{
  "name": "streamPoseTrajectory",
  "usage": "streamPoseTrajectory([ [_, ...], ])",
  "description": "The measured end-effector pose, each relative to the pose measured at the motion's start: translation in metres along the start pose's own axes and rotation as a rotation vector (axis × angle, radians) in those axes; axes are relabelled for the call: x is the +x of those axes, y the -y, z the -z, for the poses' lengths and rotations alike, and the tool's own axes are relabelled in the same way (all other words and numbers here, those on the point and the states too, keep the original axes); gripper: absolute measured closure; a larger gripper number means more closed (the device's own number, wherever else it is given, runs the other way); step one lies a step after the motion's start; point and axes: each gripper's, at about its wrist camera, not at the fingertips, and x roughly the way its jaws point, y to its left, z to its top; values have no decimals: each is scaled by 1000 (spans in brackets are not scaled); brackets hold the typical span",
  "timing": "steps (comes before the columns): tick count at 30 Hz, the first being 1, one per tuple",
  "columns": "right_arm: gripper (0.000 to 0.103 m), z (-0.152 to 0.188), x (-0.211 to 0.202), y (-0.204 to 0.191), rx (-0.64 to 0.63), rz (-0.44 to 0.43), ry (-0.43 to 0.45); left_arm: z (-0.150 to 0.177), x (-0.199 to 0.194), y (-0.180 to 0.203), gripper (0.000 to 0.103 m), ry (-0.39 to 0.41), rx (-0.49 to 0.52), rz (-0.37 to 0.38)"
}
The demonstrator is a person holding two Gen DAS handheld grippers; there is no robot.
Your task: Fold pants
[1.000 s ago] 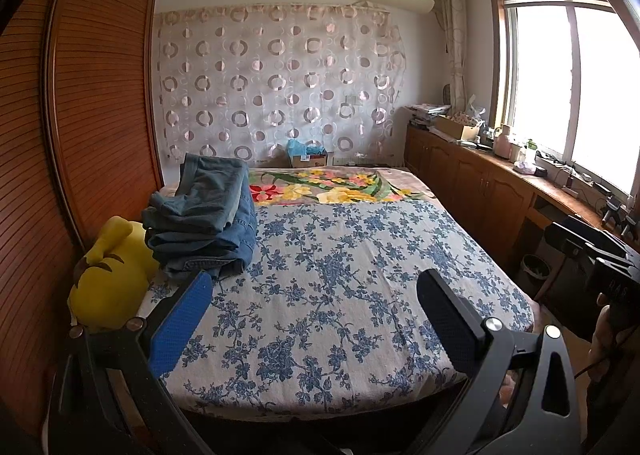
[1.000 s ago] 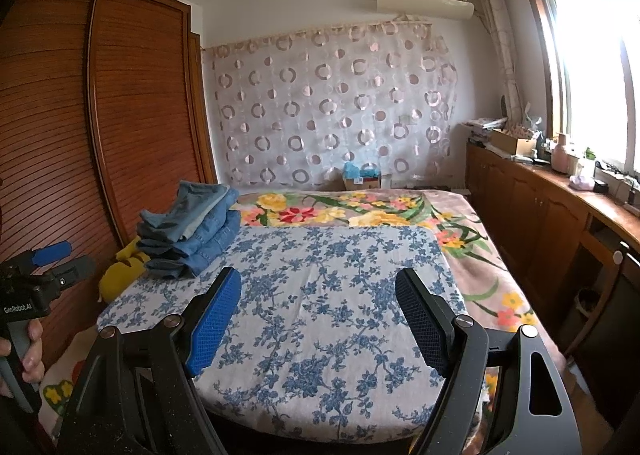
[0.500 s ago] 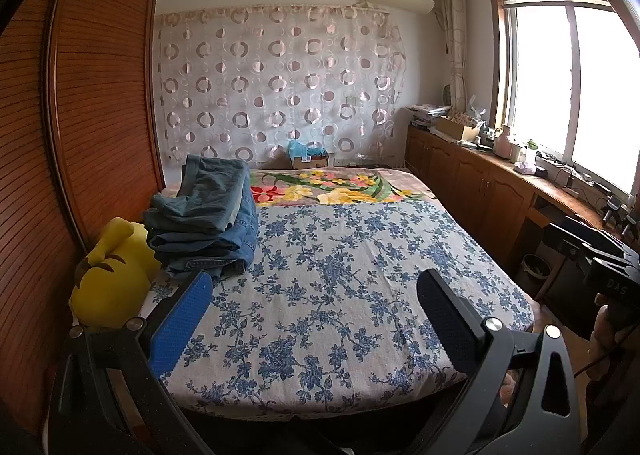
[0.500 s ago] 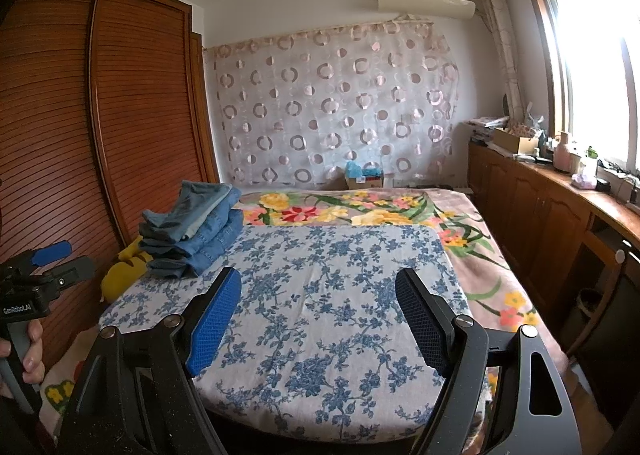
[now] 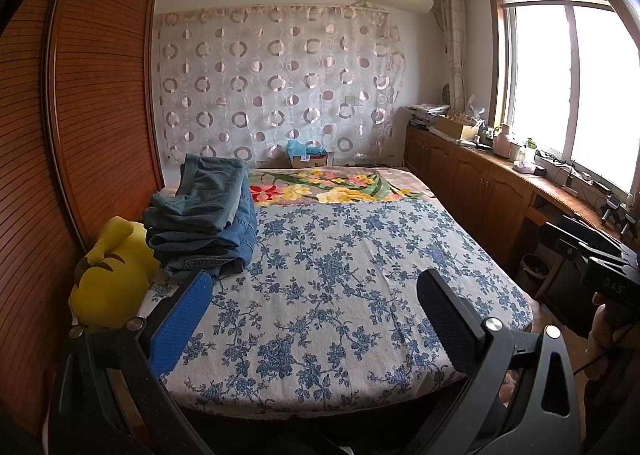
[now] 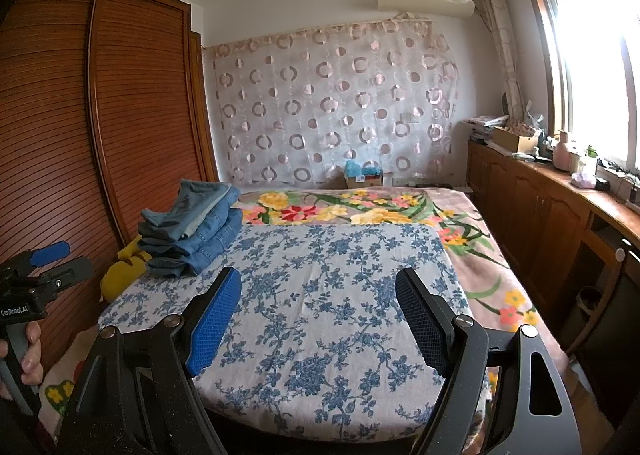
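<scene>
Left wrist: stacked folded pants (image 5: 206,215).

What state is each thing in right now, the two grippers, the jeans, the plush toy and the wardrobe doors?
Left gripper: open, empty, held above the near end of the bed.
Right gripper: open, empty, also above the bed.
Jeans: folded, stacked in a pile on the bed's left side.
Plush toy: lying beside the pile, against the wardrobe.
Wardrobe doors: shut.
Bed cover: spread flat.
</scene>
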Motion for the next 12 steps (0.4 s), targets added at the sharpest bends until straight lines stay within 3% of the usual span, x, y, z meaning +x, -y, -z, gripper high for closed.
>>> streamPoseTrajectory([
  [12, 22, -1, -1, 0, 3, 2, 2, 0, 0, 0, 1, -1, 1, -1],
])
